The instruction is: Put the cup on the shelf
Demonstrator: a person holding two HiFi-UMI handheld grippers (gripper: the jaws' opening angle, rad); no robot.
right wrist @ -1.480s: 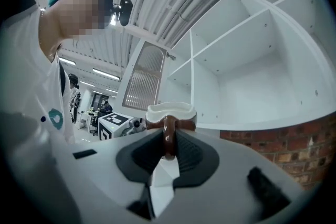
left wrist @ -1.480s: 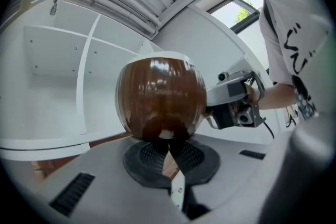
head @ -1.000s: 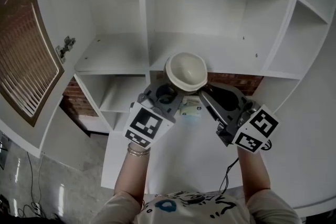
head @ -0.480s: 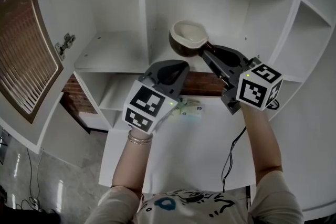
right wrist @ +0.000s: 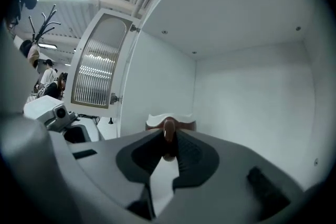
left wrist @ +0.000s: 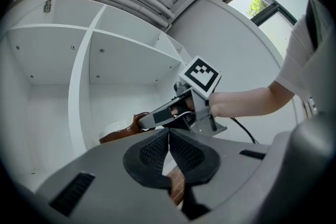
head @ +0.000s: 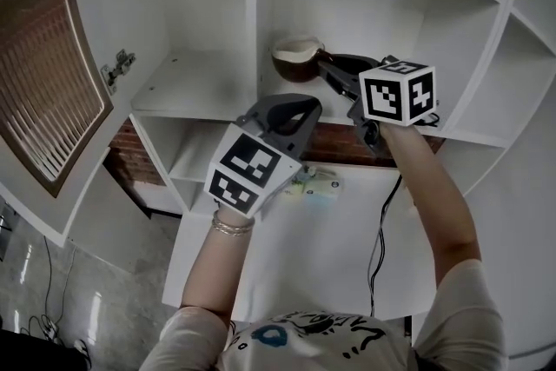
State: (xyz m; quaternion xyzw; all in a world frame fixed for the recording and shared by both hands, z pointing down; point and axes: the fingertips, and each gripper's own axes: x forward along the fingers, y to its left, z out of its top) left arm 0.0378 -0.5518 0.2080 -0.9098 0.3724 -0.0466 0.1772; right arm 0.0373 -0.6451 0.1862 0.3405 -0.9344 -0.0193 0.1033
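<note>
The cup (head: 295,57) is brown outside and white inside; it sits a little above the middle of the head view, inside the white shelf (head: 200,87), in the box just right of the upright board (head: 251,22); it is low over the shelf floor, and I cannot tell if it touches.

The right gripper (right wrist: 167,139) holds the cup; its jaws are clenched on the handle (right wrist: 168,127), the brown bit between them in the right gripper view; the white rim peeks up just behind.

The left gripper (left wrist: 169,137) is lower in the head view, near the middle, in front of the shelf edge; its jaws are pressed together with nothing in them.

A door with ribbed glass (head: 43,74) stands open at the upper left; a white bench (head: 295,265) fills the bottom, with a small packet (head: 319,185) on it; a black cable (head: 379,230) hangs by the right arm.
</note>
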